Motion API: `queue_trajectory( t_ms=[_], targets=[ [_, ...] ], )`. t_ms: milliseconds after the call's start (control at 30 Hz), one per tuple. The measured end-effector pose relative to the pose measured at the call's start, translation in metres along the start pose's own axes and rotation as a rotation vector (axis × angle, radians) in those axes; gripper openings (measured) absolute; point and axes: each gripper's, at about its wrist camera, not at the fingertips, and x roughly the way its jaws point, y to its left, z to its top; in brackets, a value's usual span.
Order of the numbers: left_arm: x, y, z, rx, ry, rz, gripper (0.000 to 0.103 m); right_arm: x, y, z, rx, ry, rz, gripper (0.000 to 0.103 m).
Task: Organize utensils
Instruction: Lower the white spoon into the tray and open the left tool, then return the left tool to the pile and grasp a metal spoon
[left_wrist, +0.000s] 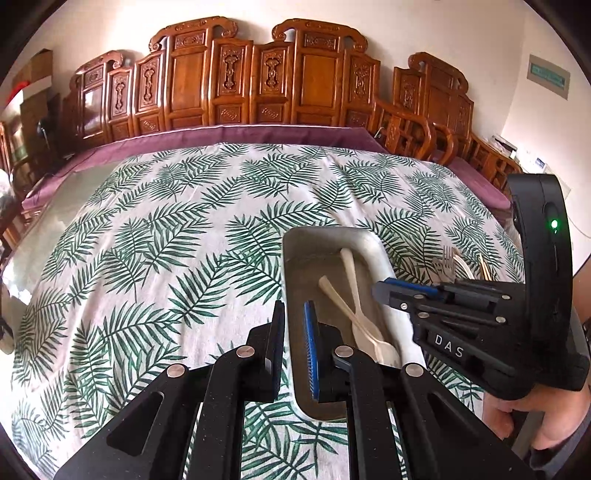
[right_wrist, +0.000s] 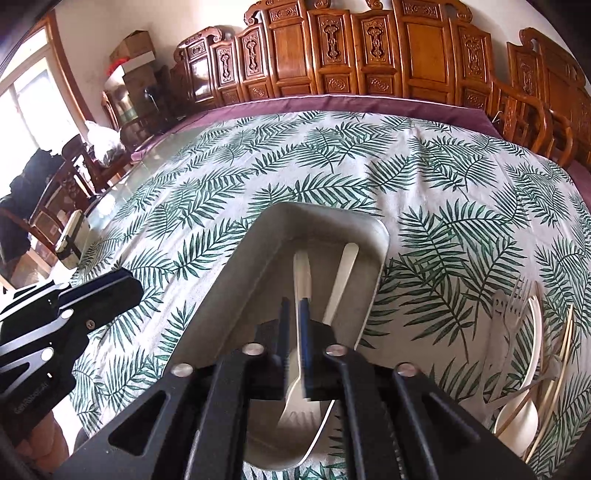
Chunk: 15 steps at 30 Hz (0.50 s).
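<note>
A metal tray (left_wrist: 332, 233) (right_wrist: 325, 211) sits on the leaf-print cloth. Two white plastic utensils lie crossed in it, a fork (right_wrist: 302, 266) and a spoon (right_wrist: 347, 266). My right gripper (right_wrist: 294, 307) (left_wrist: 384, 292) hangs over the tray with a narrow gap between its fingers. The fork lies below that gap on the tray floor, and the pads do not press on it. My left gripper (left_wrist: 293, 317) (right_wrist: 129, 288) hovers at the tray's left side, its pads nearly together with nothing between them.
Loose utensils lie on the cloth right of the tray: metal forks (right_wrist: 513, 306) (left_wrist: 447, 261), a white spoon (right_wrist: 517, 417) and thin gold sticks (right_wrist: 561, 350). Carved wooden chairs (left_wrist: 236, 81) line the far edge. A small device (right_wrist: 70, 236) sits at the left glass edge.
</note>
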Motion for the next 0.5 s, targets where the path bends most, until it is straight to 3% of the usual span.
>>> queue_trajectory(
  t_ms=[300,500],
  targets=[
    [-0.006,-0.029,0.003,0.037,-0.013,-0.028,0.009,-0.055,-0.032,-0.014,-0.027,-0.074,-0.013,0.019],
    [-0.008,-0.064,0.003,0.084,-0.018,-0.067,0.009,-0.105,-0.087,-0.045,-0.011,-0.102,-0.085,0.019]
  ],
)
